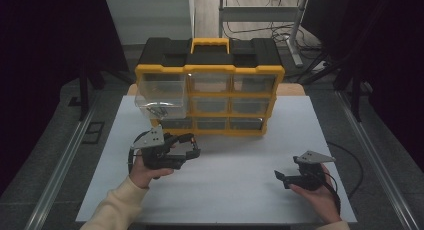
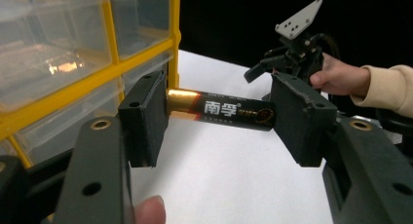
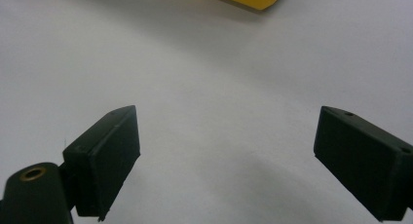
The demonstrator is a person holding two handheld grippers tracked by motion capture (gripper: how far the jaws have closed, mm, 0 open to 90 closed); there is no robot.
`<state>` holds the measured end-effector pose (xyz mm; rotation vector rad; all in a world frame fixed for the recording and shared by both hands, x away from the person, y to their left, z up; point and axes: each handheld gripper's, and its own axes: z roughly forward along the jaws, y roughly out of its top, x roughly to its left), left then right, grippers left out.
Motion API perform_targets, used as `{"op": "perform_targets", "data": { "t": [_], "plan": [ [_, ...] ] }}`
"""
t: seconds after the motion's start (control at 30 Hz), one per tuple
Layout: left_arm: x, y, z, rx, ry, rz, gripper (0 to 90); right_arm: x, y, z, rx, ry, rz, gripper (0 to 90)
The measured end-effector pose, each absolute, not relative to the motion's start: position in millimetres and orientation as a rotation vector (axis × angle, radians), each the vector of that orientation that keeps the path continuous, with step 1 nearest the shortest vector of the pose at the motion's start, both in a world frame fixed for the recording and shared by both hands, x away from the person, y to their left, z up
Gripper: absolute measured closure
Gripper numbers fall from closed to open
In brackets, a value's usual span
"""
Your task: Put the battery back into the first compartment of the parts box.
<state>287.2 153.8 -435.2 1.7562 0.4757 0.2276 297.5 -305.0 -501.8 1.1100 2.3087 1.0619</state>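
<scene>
Between the pads of the left gripper (image 2: 220, 118), a black-and-gold cylindrical battery (image 2: 221, 109) is clamped end to end, held above the white table sheet (image 1: 240, 175) just in front of the yellow-framed organiser with clear plastic drawers (image 1: 210, 97). Battery too small to resolve in the high view. Top-left clear drawer (image 1: 161, 95) is pulled out; something thin and metallic lies inside, can't identify it. Contents of the other drawers unreadable through glare. Right gripper (image 3: 224, 160) has its jaws spread wide over bare sheet, nothing between them; the organiser's corner is cropped at the frame top there.
</scene>
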Motion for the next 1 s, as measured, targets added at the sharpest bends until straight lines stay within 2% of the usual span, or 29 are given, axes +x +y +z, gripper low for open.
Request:
{"op": "perform_targets", "data": {
  "t": [1.0],
  "plan": [
    [276,161,-399,1.658,0.458,0.267,41.3,298,-306,-502,1.111,2.306,1.058,10.0]
  ]
}}
